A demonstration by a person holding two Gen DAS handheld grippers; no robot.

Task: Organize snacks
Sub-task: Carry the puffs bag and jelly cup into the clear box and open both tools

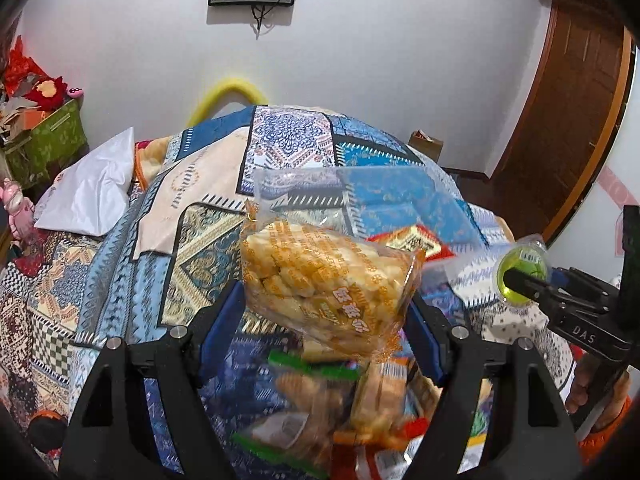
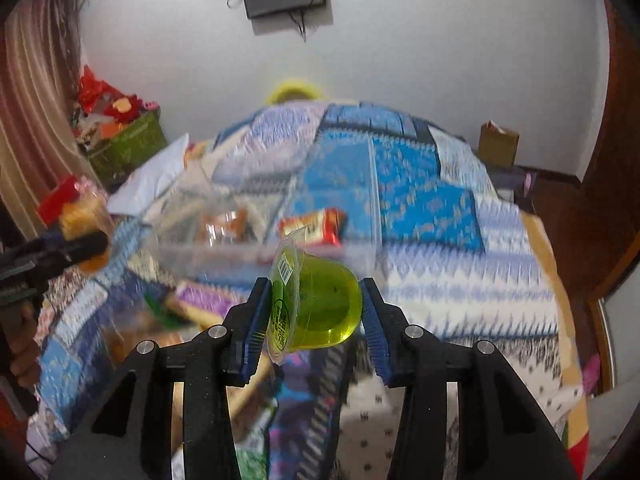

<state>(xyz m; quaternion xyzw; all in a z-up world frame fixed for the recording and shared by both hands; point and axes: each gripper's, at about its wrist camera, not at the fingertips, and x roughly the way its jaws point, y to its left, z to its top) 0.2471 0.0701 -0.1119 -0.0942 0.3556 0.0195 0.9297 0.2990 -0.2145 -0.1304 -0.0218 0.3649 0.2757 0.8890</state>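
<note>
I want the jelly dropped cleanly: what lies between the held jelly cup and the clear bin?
Nothing visible. The right claw holds the green jelly cup above the bedspread, and the clear bin ahead stands open, unblocked.

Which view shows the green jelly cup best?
The right wrist view: the translucent green jelly cup with its printed foil lid fills the centre, lying sideways between the right claw's blue pads. The left wrist view shows it small, end-on, partly hidden.
</note>
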